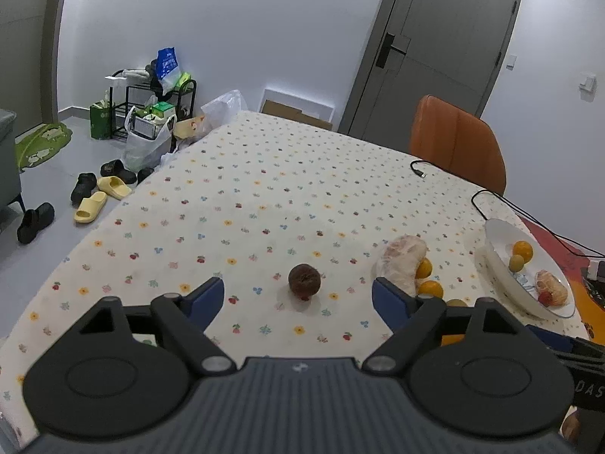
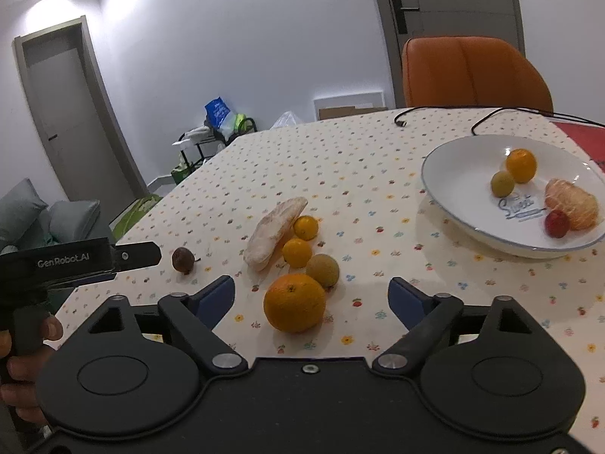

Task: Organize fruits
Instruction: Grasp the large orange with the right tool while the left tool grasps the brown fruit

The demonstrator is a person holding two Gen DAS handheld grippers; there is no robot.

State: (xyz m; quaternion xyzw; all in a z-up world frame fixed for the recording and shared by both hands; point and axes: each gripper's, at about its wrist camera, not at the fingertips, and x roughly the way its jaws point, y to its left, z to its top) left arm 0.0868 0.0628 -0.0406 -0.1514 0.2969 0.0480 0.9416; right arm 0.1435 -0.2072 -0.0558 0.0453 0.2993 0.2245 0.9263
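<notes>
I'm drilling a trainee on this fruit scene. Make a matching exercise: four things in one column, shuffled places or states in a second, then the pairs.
Things:
1. dark brown wrinkled round fruit
2. large orange
3. small red round fruit
4. black cable

Places:
A. in the white bowl, beside the peeled pomelo piece
B. alone on the tablecloth, ahead of the open left gripper
C. along the table's far edge, by the orange chair
D. ahead of the open right gripper

Pairs: 1-B, 2-D, 3-A, 4-C
</notes>
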